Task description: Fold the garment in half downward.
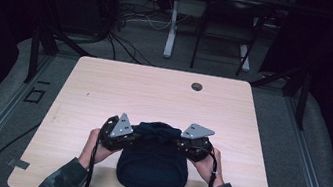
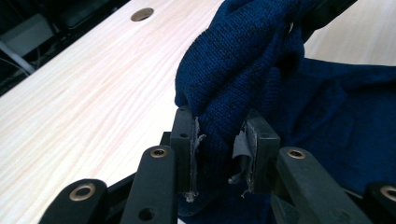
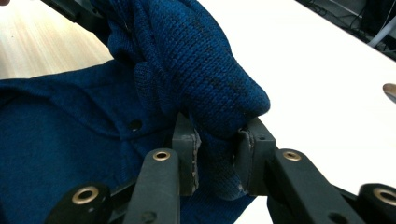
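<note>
A dark blue knitted garment lies folded on the near middle of the wooden table. My left gripper is shut on its far left part, and the knit bunches up between the jaws. My right gripper is shut on the far right part of the same garment, pinching a thick fold. Both pinched parts are raised and drawn toward each other above the flat body of the garment, which has a small button.
A round cable hole sits near the table's far edge. Beyond the table stand a white-legged desk and a black chair frame, with cables on the floor. Dark rails run along both sides.
</note>
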`<state>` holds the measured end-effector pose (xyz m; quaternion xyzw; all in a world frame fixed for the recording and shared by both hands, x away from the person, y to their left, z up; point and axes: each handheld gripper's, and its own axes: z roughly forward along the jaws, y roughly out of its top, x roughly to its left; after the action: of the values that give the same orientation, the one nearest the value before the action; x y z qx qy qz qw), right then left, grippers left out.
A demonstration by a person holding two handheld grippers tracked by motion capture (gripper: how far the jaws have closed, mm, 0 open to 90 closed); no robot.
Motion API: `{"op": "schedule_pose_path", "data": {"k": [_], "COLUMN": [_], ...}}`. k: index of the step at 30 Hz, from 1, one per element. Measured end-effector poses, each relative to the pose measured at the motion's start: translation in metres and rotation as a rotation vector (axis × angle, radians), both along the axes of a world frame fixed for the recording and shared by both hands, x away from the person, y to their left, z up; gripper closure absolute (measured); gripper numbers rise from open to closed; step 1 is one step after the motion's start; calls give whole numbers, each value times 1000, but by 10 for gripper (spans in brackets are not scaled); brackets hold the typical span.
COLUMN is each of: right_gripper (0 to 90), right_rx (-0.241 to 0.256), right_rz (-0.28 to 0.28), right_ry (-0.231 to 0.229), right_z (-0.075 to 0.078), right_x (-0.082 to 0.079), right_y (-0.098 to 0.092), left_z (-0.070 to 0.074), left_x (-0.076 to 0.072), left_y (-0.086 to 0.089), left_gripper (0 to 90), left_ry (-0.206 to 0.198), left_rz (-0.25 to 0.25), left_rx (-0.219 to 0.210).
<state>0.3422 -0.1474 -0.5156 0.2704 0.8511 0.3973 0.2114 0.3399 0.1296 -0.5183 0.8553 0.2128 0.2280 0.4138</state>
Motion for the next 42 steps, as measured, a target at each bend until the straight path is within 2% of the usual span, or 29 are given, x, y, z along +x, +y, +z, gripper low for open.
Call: {"op": "schedule_pose_path", "data": {"k": [6,12,18,20,22,26,29,31,35,37,40,42], "right_gripper": [706,701,698,698,698,686,682,676,673,670,655,632], "right_rx": [-9,-26,-48,-53,-54,-72,-88,-107,-111,-107,-115,-125], "right_rz": [7,19,32,34,33,43,47,49,49,48,44,34], "right_ry": [6,19,16,27,29,54,68,98,125,129,144,138], "right_z": [-2,-6,-9,-13,-13,-22,-27,-32,-35,-36,-38,-39], "right_x": [-5,-10,-15,-18,-18,-27,-30,-32,-32,-32,-34,-39], "right_y": [-2,-3,-1,-1,-2,0,1,1,-1,-1,-3,-6], "left_z": [-2,-5,-12,-14,-15,-22,-25,-29,-33,-34,-36,-34], "left_x": [-4,-10,-15,-19,-20,-27,-31,-34,-36,-37,-39,-43], "left_y": [1,1,2,1,0,0,-1,-2,-2,-2,-2,1], "left_gripper": [697,691,690,687,685,674,665,644,635,628,601,540], "left_ry": [7,28,55,58,57,96,111,117,134,141,147,161], "left_rz": [-24,-43,-50,-56,-52,-55,-59,-61,-68,-74,-75,-67], "left_rx": [-5,18,12,31,28,39,54,66,64,79,84,71]}}
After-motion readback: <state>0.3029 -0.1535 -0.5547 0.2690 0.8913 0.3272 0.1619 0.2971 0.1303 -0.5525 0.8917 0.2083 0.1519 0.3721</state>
